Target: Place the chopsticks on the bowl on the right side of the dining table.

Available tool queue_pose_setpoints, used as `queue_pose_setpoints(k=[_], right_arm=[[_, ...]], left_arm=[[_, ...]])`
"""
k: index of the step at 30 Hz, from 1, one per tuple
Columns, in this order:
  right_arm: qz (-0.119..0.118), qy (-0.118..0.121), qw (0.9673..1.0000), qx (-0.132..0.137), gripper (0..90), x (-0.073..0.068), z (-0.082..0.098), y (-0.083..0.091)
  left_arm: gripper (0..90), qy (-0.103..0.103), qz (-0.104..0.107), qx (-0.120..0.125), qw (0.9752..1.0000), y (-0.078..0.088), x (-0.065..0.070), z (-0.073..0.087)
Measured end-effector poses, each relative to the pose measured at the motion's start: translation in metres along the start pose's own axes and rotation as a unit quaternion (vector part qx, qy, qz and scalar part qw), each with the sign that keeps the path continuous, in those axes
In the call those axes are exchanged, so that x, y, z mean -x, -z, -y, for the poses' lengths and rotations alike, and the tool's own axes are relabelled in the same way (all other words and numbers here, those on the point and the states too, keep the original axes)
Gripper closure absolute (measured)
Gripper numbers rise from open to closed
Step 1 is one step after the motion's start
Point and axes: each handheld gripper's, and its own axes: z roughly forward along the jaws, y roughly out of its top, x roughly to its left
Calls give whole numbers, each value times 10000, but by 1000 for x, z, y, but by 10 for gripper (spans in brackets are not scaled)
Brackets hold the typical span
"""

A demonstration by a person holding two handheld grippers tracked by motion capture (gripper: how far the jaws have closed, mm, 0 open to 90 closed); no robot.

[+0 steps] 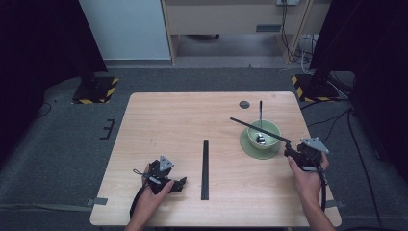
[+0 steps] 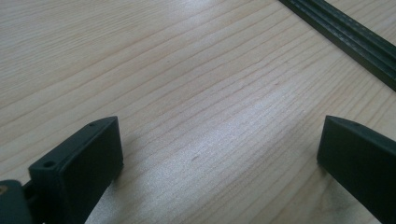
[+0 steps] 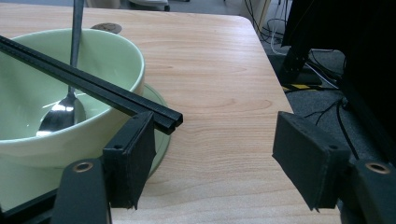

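A black strip (image 1: 260,130) lies across the rim of a pale green bowl (image 1: 269,130), spanning it from the far left edge to the near right edge. The strip is long, narrow and matt, with a groove running along its length and an open channel profile at its cut end (image 3: 170,122). That near end projects past the bowl rim and sits just beside the inner face of the right gripper's (image 3: 212,154) left jaw; whether it touches the jaw cannot be told. The jaws of the right gripper stand spread wide, with bare tabletop between them, and they pinch nothing.

The bowl stands on a green saucer (image 1: 250,148) near the right edge of the table (image 1: 163,120). One metal spoon (image 3: 63,109) rests inside the bowl, its handle rising over the far rim.

A second black strip (image 1: 205,168) lies flat at the middle of the table, well apart from the bowl. The left gripper (image 2: 219,154) rests near the front left of the table, just left of this strip, its jaws spread apart over bare wood.

Count: two strips, one bowl, one saucer, one spoon, two grippers. A dark round cap (image 1: 244,104) is set in the tabletop beyond the bowl.
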Motion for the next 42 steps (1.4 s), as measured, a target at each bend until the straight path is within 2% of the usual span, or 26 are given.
queue_pose_setpoints(k=[4, 15, 22, 25, 32, 42], right_arm=[[19, -64, 10000, 50, 295, 2, 0, -2], [-9, 41, 10000, 55, 277, 3, -2, -1], [-59, 316, 9995, 54, 262, 8, -12, 3], [-79, 390, 9992, 63, 260, 8, -11, 5], [-113, 357, 9993, -13, 262, 4, -2, 1], [-47, 395, 9992, -52, 269, 0, -4, -4]], left_arm=[[0, 3, -1, 0, 10000, 0, 0, 0], [0, 3, -9, 0, 10000, 0, 1, 0], [0, 2, -6, 3, 10000, 0, 2, 0], [0, 3, -6, 3, 10000, 0, 2, 0], [0, -5, -5, -2, 10000, 0, 2, 0], [0, -6, -6, -3, 10000, 0, 2, 0]])
